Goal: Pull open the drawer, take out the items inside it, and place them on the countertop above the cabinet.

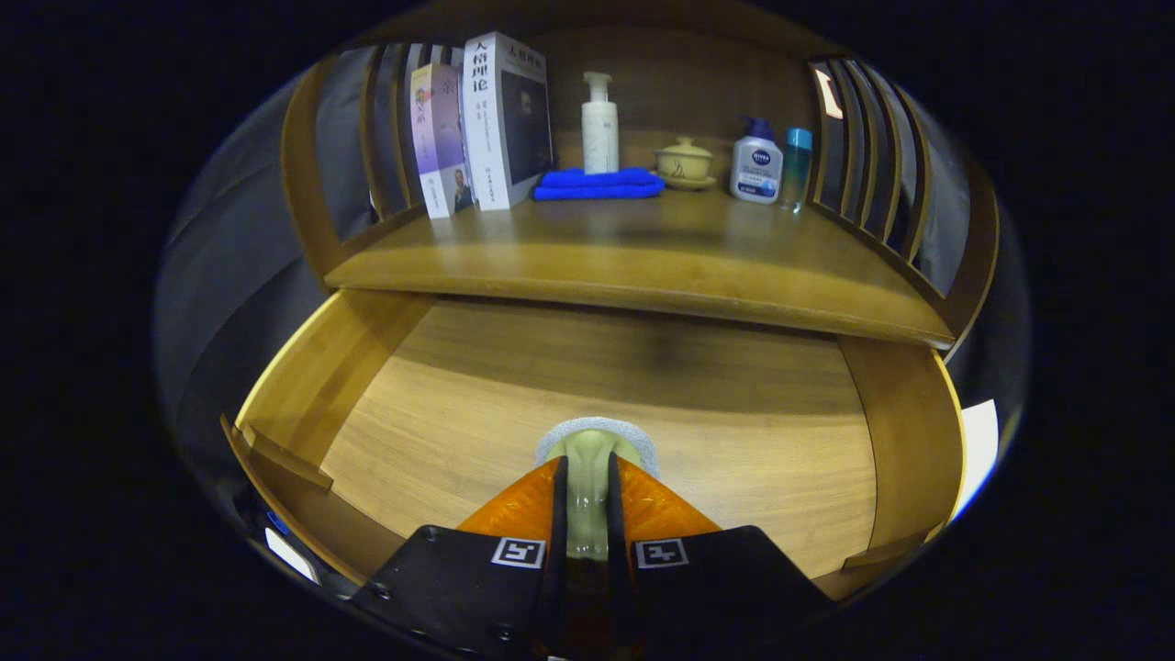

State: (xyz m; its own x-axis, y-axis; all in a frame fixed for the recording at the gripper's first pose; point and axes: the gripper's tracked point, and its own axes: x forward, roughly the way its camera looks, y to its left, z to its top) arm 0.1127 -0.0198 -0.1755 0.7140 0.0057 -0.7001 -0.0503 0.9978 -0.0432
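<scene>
Gripper view: we see our fingers point(587, 500) closed on a small pale thing with a grey top point(597, 445), and both fingers press its sides. We cannot tell what it is. It points far, straight away from us, along the fingers. We are low over the open drawer point(386, 404), and its wooden floor lies bare around us. The bench point(643, 257) is farther off and higher, with books point(482, 124), a blue cloth point(598, 184) and bottles point(757, 161) at its back. We think the next move is up and far.
</scene>
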